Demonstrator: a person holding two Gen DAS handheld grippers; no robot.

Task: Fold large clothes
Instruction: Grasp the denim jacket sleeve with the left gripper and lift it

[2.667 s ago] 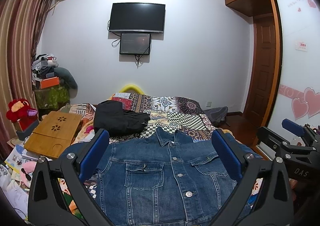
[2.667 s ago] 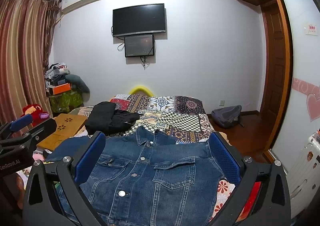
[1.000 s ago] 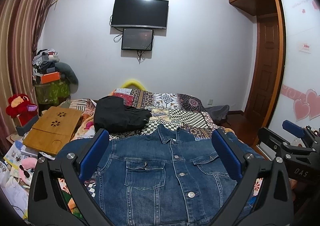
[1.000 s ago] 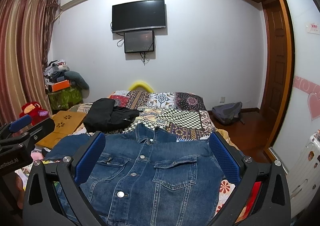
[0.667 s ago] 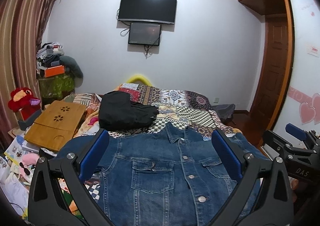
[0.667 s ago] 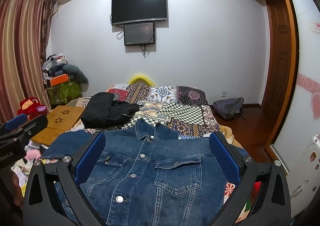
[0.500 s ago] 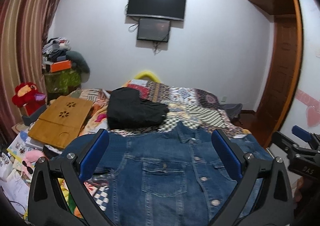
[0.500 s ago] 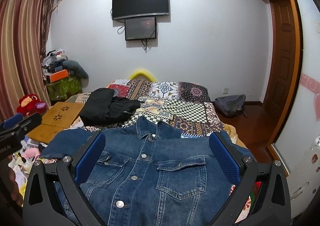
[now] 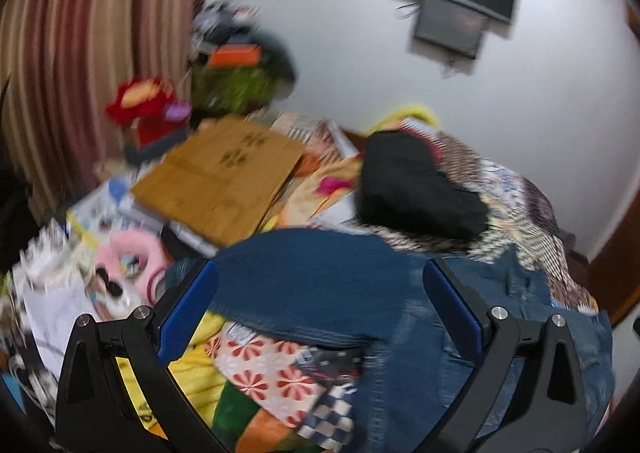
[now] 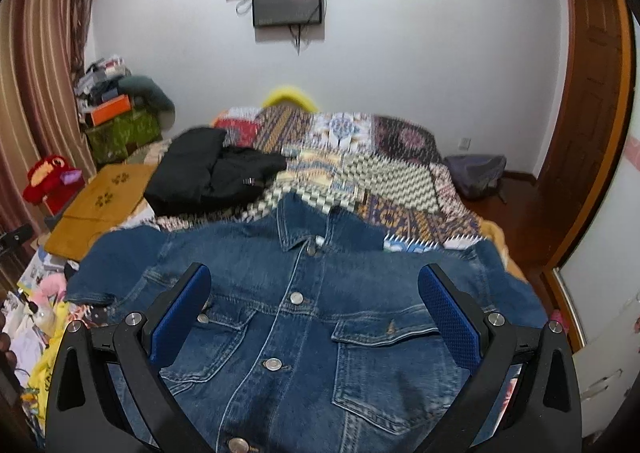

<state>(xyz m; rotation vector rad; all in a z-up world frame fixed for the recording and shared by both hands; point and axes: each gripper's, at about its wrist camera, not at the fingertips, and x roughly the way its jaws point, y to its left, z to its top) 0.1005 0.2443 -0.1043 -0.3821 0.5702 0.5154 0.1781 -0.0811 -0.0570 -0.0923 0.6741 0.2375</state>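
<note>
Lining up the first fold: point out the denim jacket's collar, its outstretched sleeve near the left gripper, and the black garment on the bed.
denim jacket collar (image 10: 306, 227), right wrist view, on the left collar flap.
outstretched sleeve (image 9: 304, 273), left wrist view, mid-sleeve, blurred.
black garment (image 10: 208, 175), right wrist view, centre of the pile.

Blurred view, left tool (image 9: 320, 293) spread wide above denim jacket (image 9: 320, 285) sleeve

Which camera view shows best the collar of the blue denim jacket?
The right wrist view: the collar of the blue denim jacket lies sharp and centred there, above the buttons. The left wrist view is blurred and turned aside; it shows mostly one sleeve, with the collar hardly recognisable.
</note>
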